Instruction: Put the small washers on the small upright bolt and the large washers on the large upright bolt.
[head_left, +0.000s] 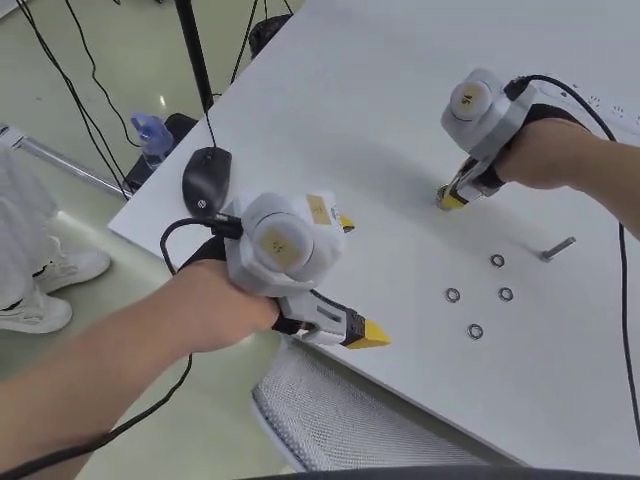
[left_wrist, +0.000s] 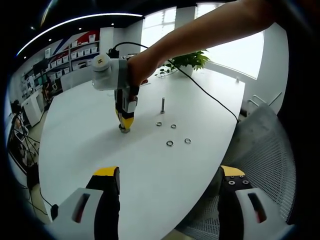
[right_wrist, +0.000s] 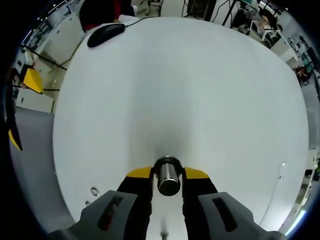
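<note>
The right gripper (head_left: 450, 199), in the upper right of the head view, points down at the white tabletop (head_left: 380, 110). Its yellow-tipped jaws are pinching the large silver metal bolt (right_wrist: 168, 176). In the right gripper view that bolt sits dead centre between the two jaws at the bottom of the frame. In the left gripper view its lower end meets the table.

Right of it in the left gripper view, the thin small silver bolt (left_wrist: 162, 104) stands upright. Four silver ring washers (head_left: 475, 331) lie loose on the table near it, apart from both grippers.

The left gripper (left_wrist: 170, 175) is at the lower centre of the head view with its jaws spread wide around nothing.

A black computer mouse (head_left: 207, 180) rests near the table edge at the left.
</note>
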